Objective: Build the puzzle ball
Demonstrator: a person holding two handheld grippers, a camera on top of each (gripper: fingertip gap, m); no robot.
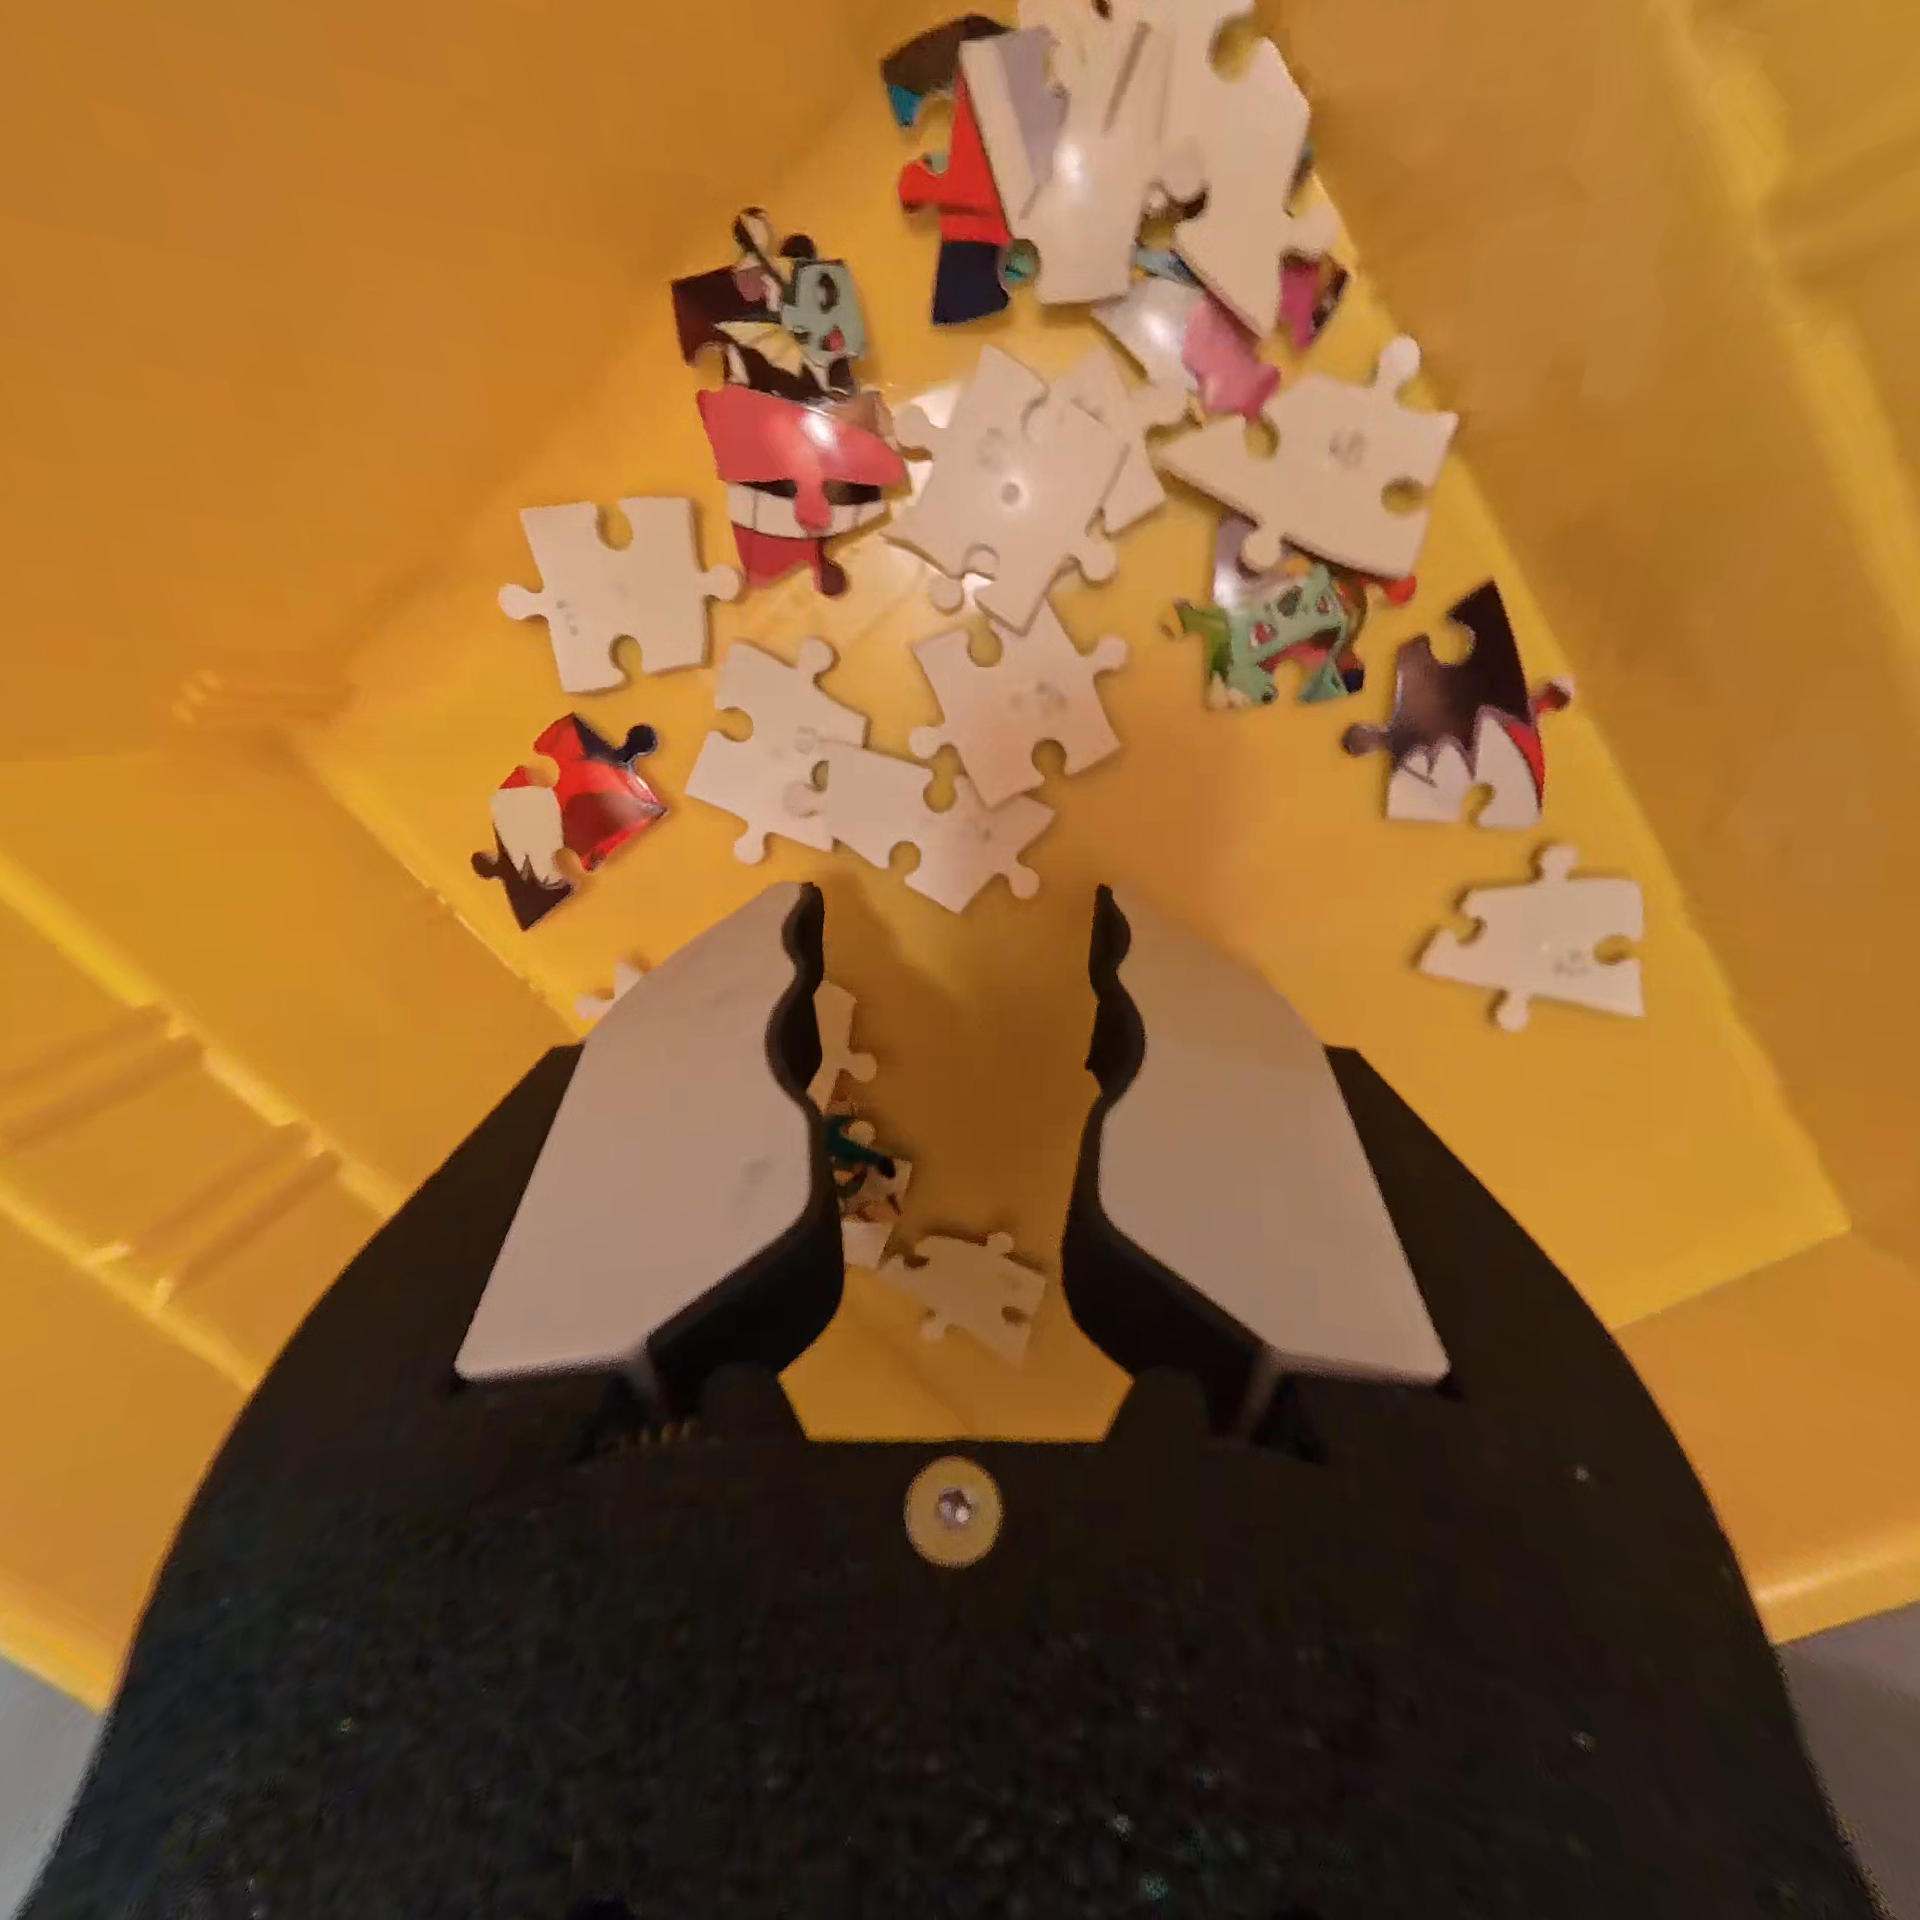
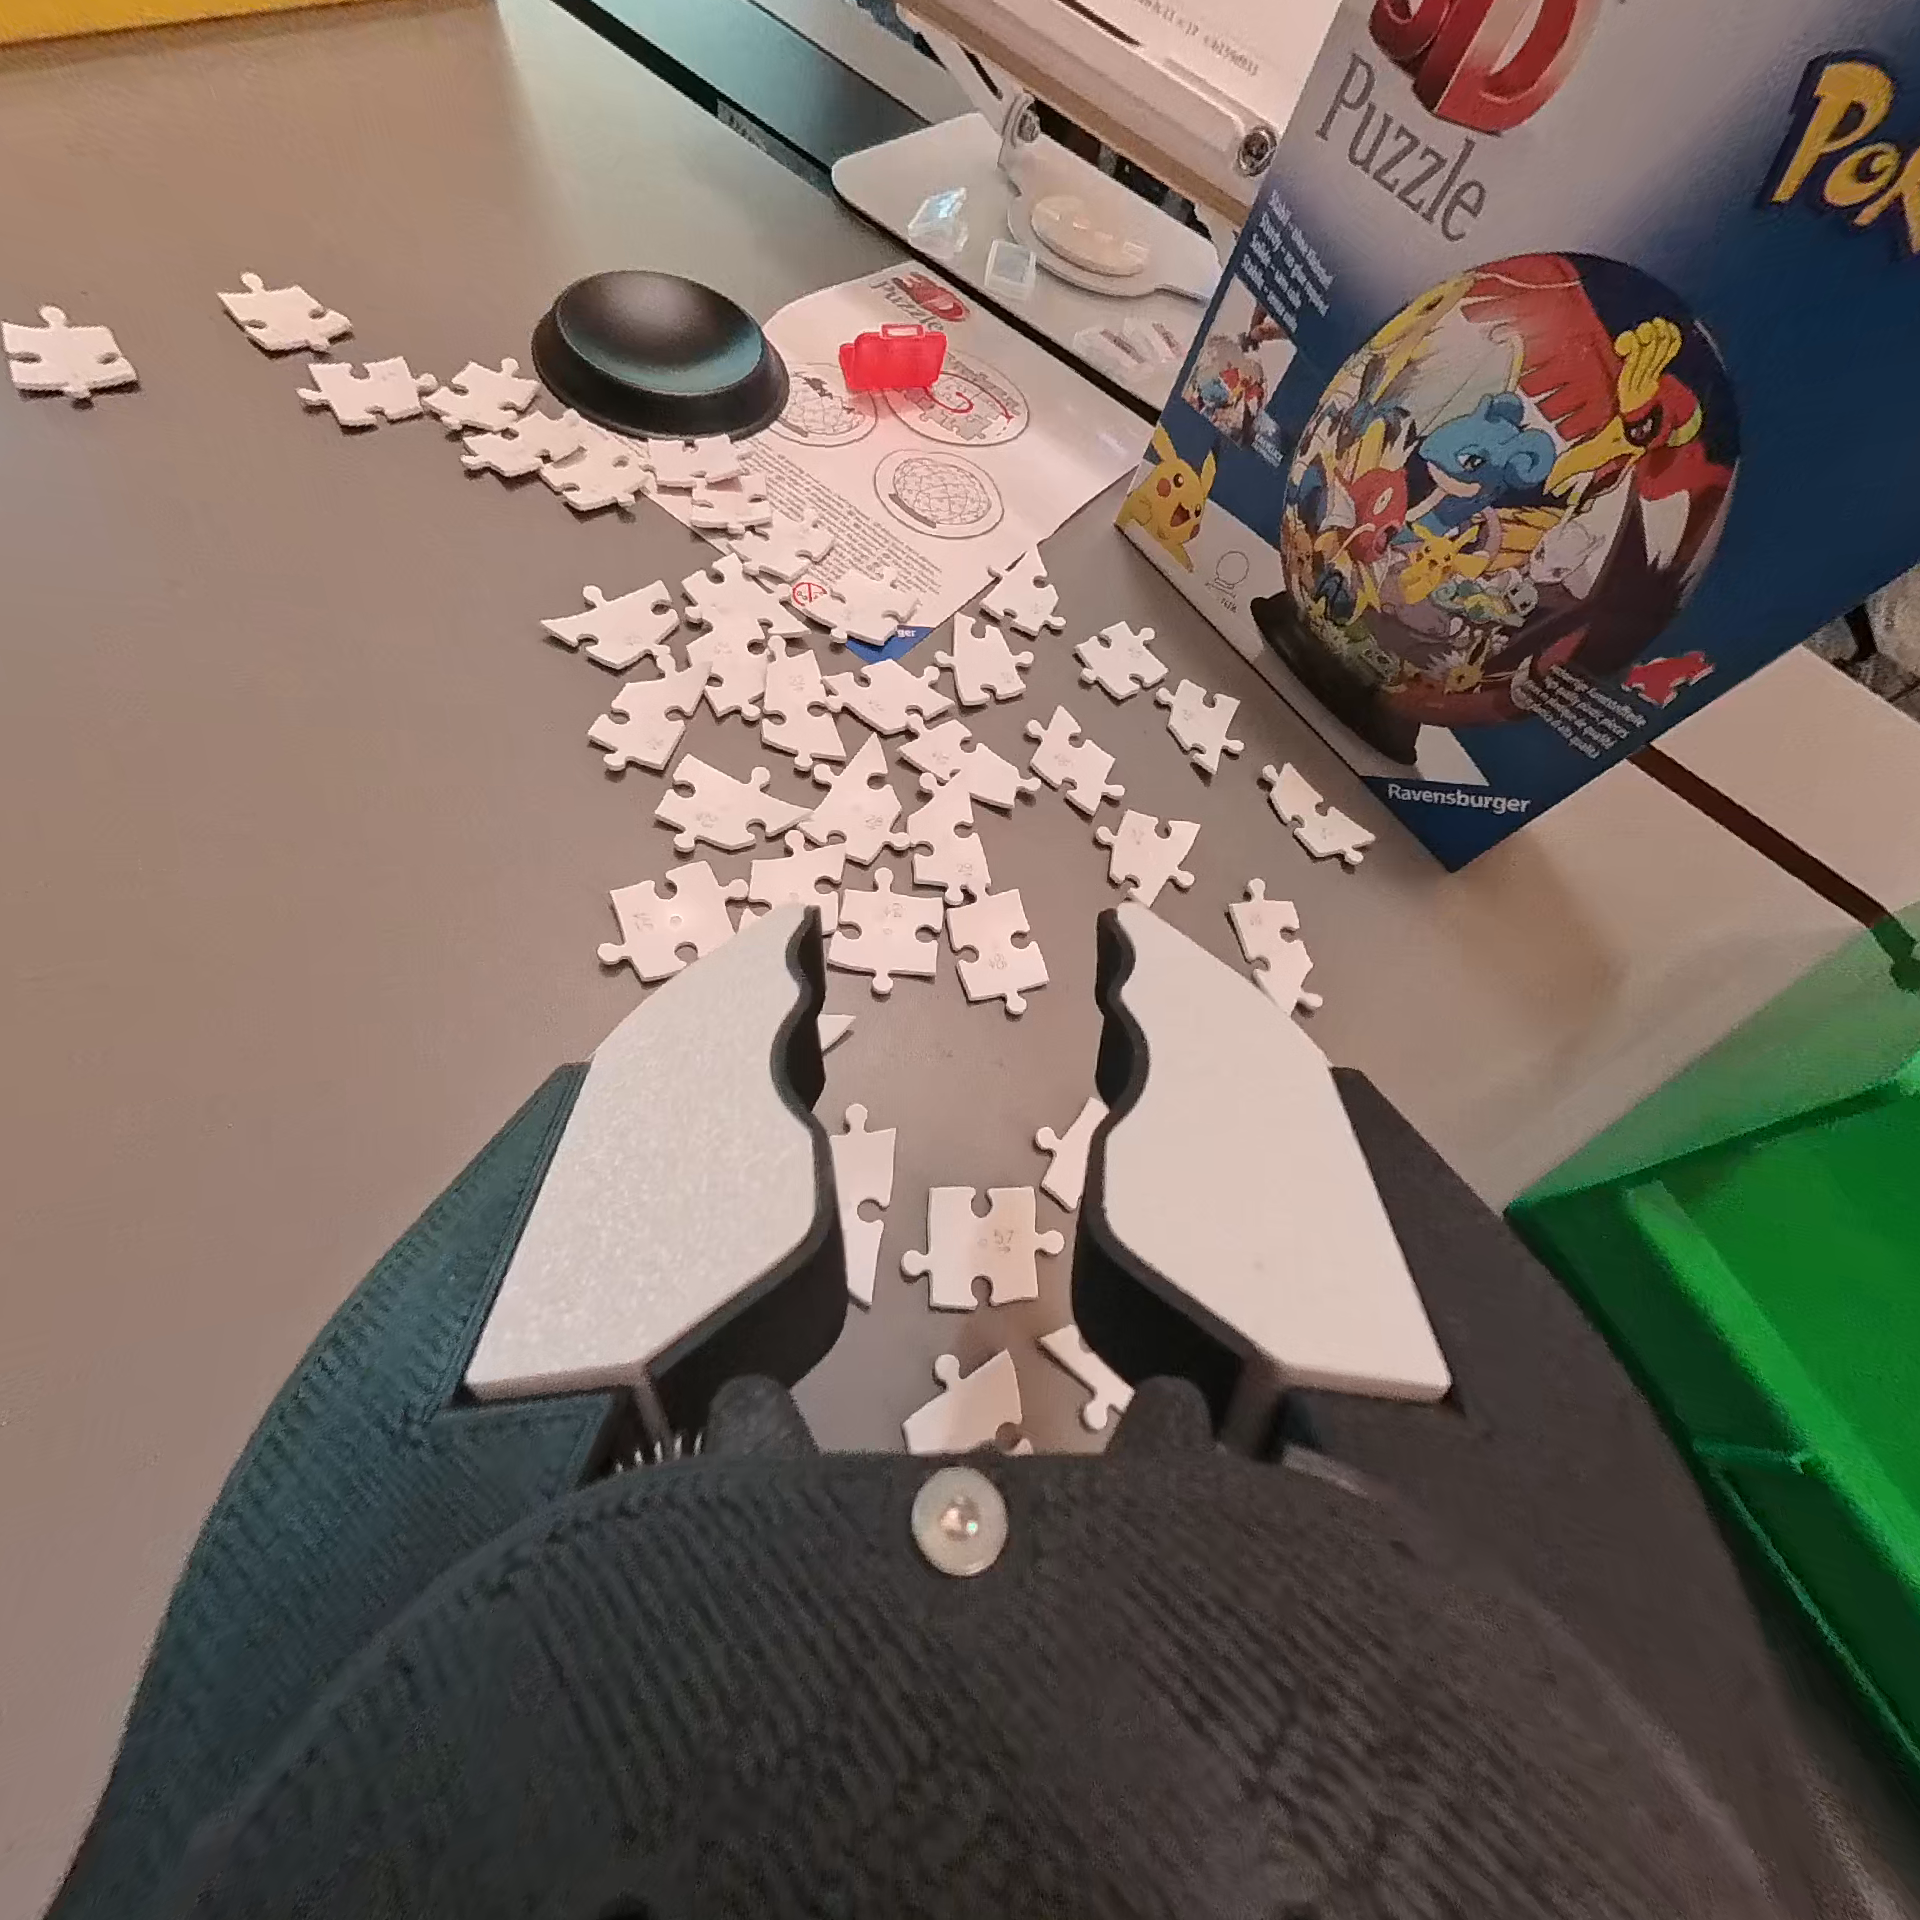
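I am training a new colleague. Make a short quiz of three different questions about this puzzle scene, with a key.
1. True or false: the left hand-held gripper holds a puzzle piece.
2. Where does the black stand sit? A) inside the green bin B) on the grey table C) on the puzzle box
3. Fill in: the pieces below the left hand-held gripper lie in a ____ bin.

Key: 1 false, it is open and empty; 2 B; 3 yellow.
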